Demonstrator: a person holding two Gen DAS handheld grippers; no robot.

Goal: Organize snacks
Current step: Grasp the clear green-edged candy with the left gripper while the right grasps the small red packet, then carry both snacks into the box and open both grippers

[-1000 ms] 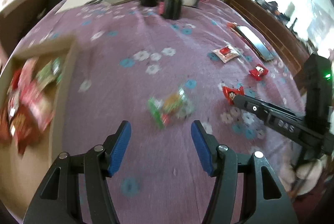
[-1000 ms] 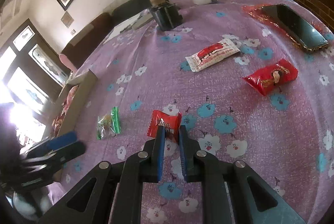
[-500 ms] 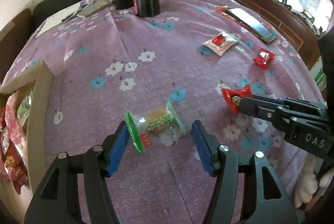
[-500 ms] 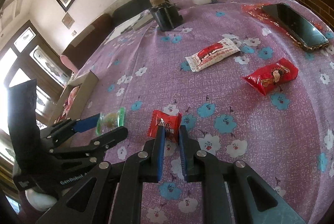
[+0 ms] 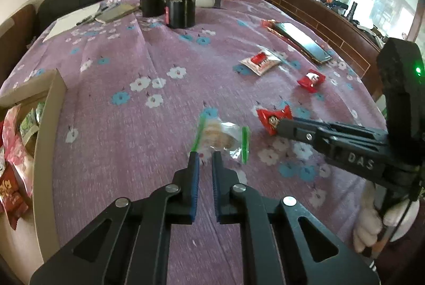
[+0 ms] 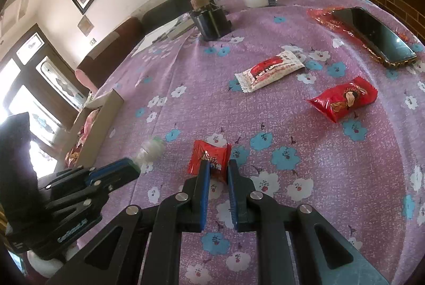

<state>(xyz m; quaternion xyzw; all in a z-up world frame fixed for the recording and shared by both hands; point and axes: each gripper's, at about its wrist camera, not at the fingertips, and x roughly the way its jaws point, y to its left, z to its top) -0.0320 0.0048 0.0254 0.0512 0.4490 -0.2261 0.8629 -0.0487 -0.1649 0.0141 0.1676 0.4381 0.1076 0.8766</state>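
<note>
The left hand-held gripper (image 5: 203, 156) has narrowed from a wide spread to a slim gap, its blue pads now pinching the near edge of the clear green-ended snack packet (image 5: 220, 137) on the purple flowered cloth (image 5: 132, 125). That crinkly packet is motion-blurred. To the left, the cardboard box (image 5: 50, 112) of glossy wrappers is cut off by the frame. To the right, the right hand-held gripper (image 6: 217, 165) has not shifted: its pads clamp the small red foil candy (image 6: 209, 157), whose near edge hides between them, flat on the cloth.
</note>
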